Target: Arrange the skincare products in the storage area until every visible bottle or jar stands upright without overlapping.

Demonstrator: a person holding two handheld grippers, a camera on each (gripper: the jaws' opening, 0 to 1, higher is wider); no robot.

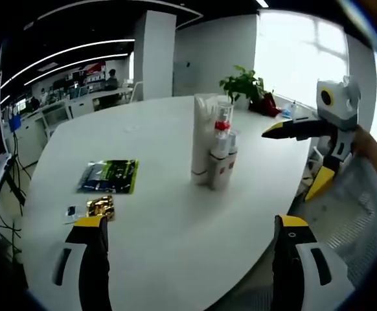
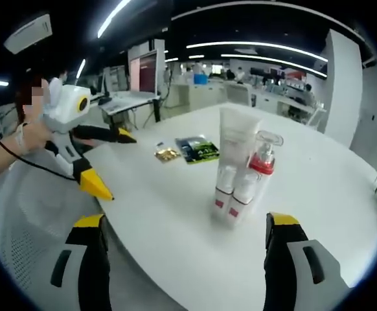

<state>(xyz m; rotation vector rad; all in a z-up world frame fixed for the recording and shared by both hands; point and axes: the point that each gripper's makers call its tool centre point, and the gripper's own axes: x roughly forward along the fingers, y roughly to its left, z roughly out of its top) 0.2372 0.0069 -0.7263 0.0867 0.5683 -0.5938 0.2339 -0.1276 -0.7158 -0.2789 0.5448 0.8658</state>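
The skincare products [image 1: 213, 142] stood upright in a tight cluster near the middle of the white table [image 1: 156, 220]: a tall white tube, a clear pump bottle [image 2: 263, 157] with a red collar, and two small white bottles [image 2: 235, 194] with red labels in front, touching one another. The left gripper [image 1: 192, 236] was released, its yellow-tipped jaws wide apart over the near table edge and holding nothing. The right gripper [image 2: 183, 236] was likewise spread and empty, well apart from the cluster.

The left gripper view showed a potted plant [image 1: 243, 84] at the far table edge and the right gripper coming in from the right. The right gripper view showed the left gripper with a person's hand [image 2: 32, 137] on it, over a mesh chair [image 2: 26, 214].

A green packet [image 1: 109, 175] and a small gold wrapper [image 1: 100, 207] lay flat beside each other; their print was too small to read, as were the bottle labels
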